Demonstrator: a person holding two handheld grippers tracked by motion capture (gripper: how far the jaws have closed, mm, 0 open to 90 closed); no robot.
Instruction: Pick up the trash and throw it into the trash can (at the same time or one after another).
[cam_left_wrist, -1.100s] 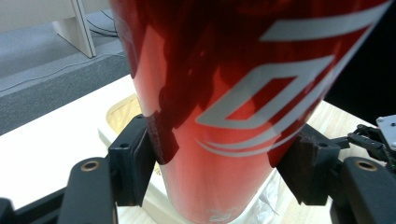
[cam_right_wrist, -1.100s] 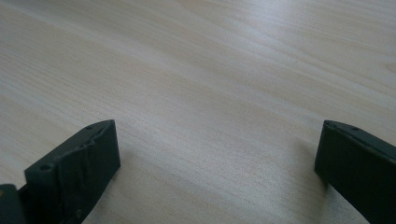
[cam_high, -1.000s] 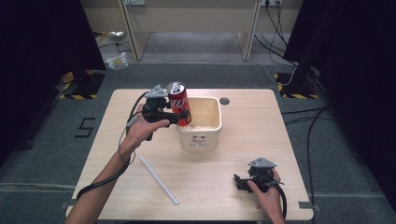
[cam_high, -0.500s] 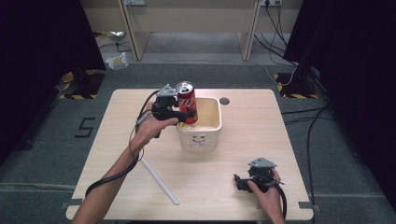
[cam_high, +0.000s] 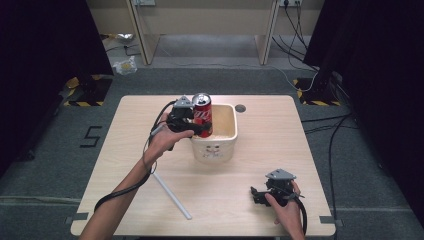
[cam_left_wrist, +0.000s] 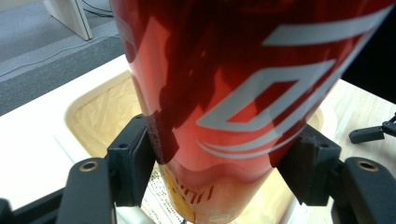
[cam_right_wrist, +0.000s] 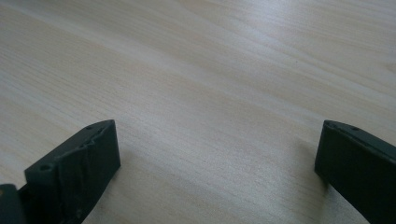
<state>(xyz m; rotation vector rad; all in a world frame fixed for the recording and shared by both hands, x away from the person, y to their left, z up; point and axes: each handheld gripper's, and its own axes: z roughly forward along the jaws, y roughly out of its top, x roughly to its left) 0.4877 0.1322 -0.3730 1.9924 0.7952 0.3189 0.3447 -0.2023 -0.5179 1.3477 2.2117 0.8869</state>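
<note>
Here, from the high view, we hold a red soda can (cam_high: 202, 113) upright in the left gripper (cam_high: 196, 125), above the near-left rim of a cream tub (cam_high: 216, 147) at the middle of the table (cam_high: 260, 130). We judge the can lifted but not yet set down inside. A white stick (cam_high: 171, 195) lies toward the near-left edge, clear of the path. The right gripper (cam_high: 259, 193) rests near the near-right corner.

In the left gripper view, both jaws press the can's sides above the tub's hollow.

In the right gripper view, our jaws stand wide apart over bare wood, holding nothing.
</note>
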